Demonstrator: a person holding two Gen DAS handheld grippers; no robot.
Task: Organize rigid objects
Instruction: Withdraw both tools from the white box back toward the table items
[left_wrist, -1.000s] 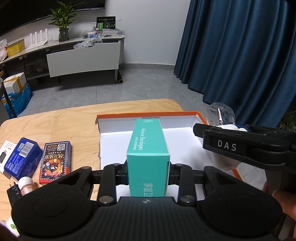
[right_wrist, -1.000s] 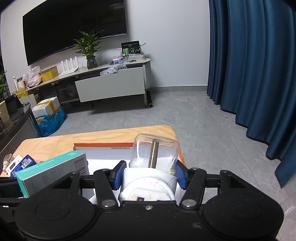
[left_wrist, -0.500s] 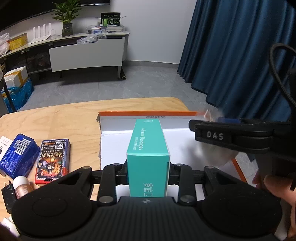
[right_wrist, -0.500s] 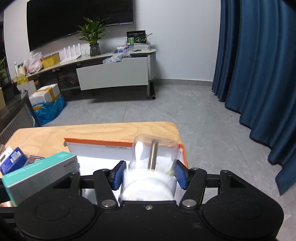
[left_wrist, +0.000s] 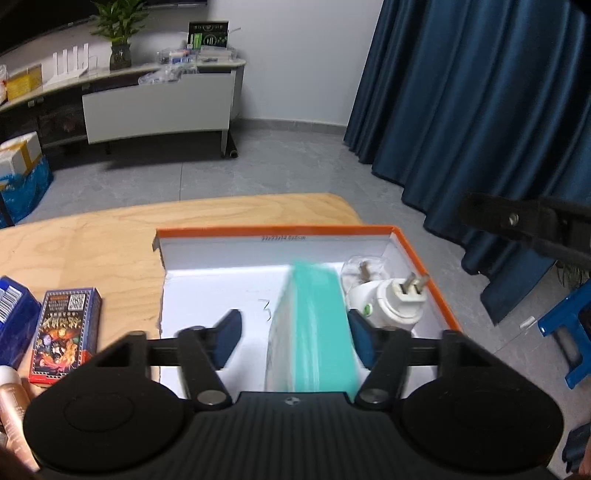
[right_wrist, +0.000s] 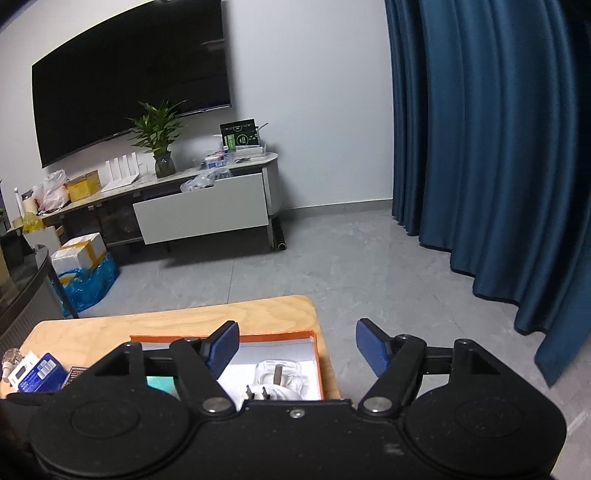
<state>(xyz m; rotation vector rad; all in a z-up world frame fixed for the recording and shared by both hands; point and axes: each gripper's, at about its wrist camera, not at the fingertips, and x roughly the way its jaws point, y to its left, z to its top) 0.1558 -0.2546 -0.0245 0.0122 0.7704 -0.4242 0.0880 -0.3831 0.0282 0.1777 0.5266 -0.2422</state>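
The teal box (left_wrist: 314, 325), blurred, runs lengthwise up the frame inside the orange tray (left_wrist: 424, 266); left gripper (left_wrist: 293, 341) and right gripper (right_wrist: 295, 349) gape wide.

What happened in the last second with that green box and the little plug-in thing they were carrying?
Both were let go. The left tool opened, and the teal box now sits, blurred, in the orange-rimmed tray. The right tool also opened and pulled up and away, leaving the white plug-in device lying in the tray beside the box. The card pack on the table stayed put.
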